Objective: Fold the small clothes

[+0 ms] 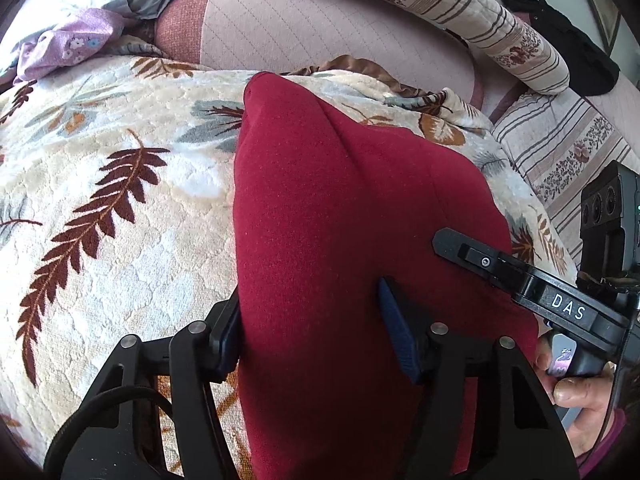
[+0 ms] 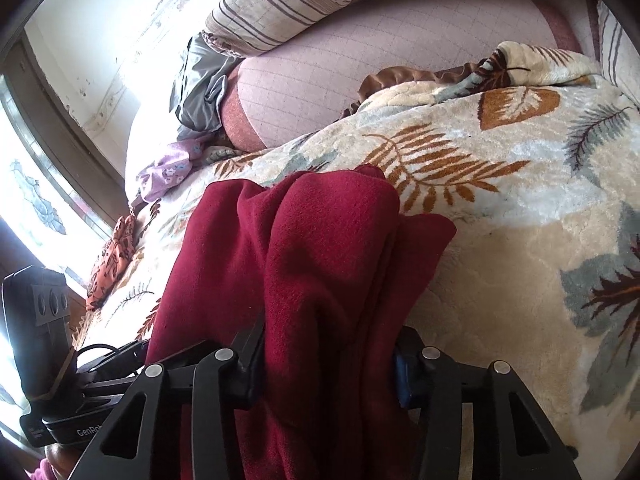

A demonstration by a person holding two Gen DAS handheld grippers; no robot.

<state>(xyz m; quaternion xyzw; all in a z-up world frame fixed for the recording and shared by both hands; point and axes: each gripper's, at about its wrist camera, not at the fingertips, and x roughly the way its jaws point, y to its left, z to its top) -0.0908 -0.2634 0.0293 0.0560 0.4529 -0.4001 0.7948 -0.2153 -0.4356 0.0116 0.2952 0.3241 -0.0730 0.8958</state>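
Soft dark-red knit garment [image 1: 344,208], limp, bunched; pinched by left claw [image 1: 316,332] and right claw [image 2: 328,364] above leaf-patterned plush blanket [image 1: 120,200]; edges judged best hold.

White capitals "DAS" stand on the black arm of the right gripper [image 1: 452,246], seen from the left wrist view — printed along the arm. From the right wrist view, the black body of the left gripper's device [image 2: 60,428] bears "GenRo" — the rest of the word is cut off behind the linkage.
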